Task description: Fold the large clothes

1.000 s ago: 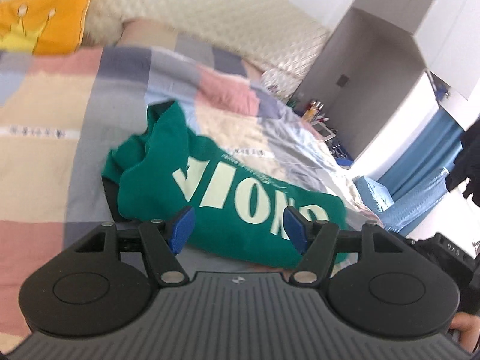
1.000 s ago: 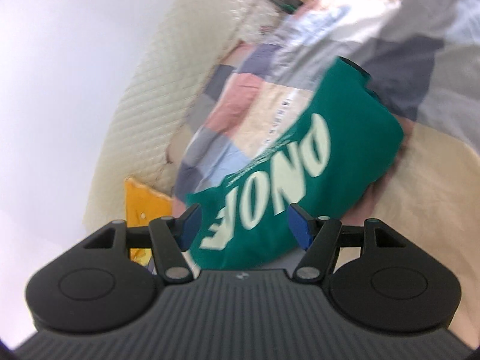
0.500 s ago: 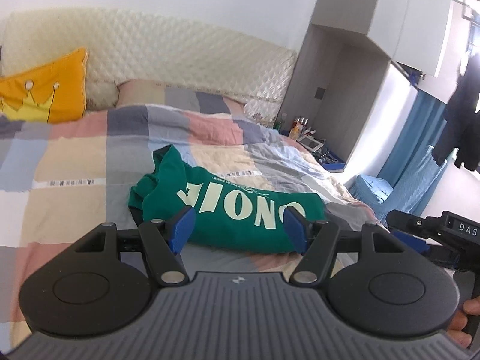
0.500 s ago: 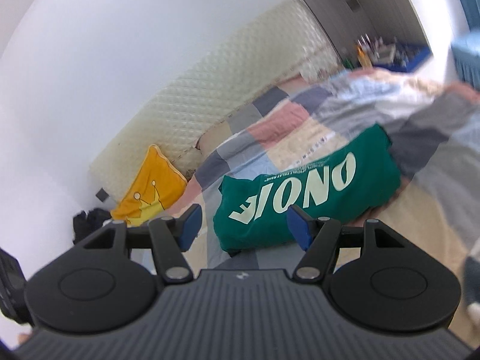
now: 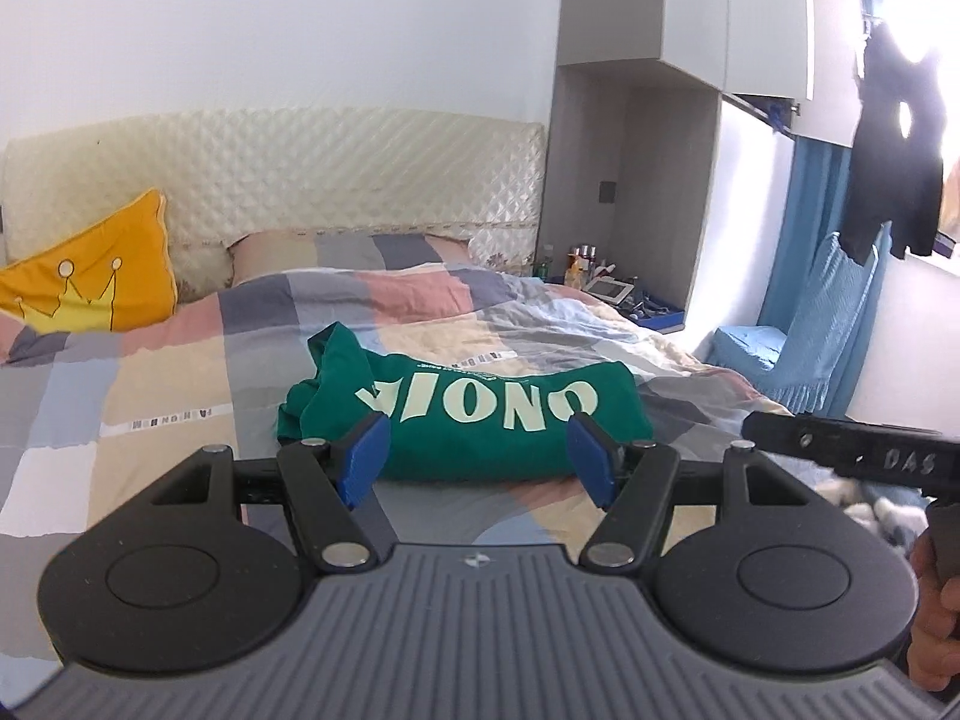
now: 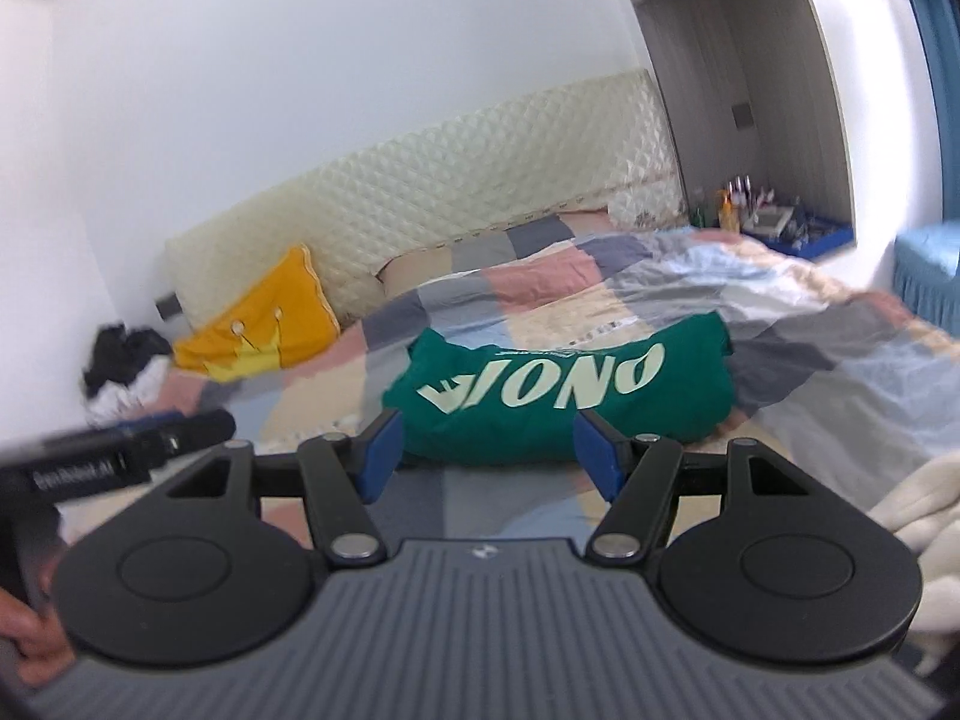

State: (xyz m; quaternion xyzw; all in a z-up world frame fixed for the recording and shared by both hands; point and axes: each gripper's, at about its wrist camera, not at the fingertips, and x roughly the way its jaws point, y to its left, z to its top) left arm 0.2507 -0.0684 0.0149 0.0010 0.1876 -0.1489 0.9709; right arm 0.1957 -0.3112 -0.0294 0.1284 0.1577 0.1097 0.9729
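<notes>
Green garment (image 5: 474, 405) with pale lettering, lying in a compact bundle on the patchwork bed (image 5: 180, 372), ahead of and below both claws. Left claw (image 5: 477, 459) held apart with nothing between its blue pads, clear of the cloth; right claw (image 6: 486, 453) likewise apart and empty, well short of the bundle. Looks close to fully folded, though loose cloth bunches at the bundle's end left of the left claw, and blur in the right view leaves the far edge hard to judge. Best finished by lowering both claws level, pinching only the top layer at that bunched end, tucking it flat, then pressing the near edge square without dragging the quilt. Yellow crown pillow (image 5: 90, 276) far off to the left.
</notes>
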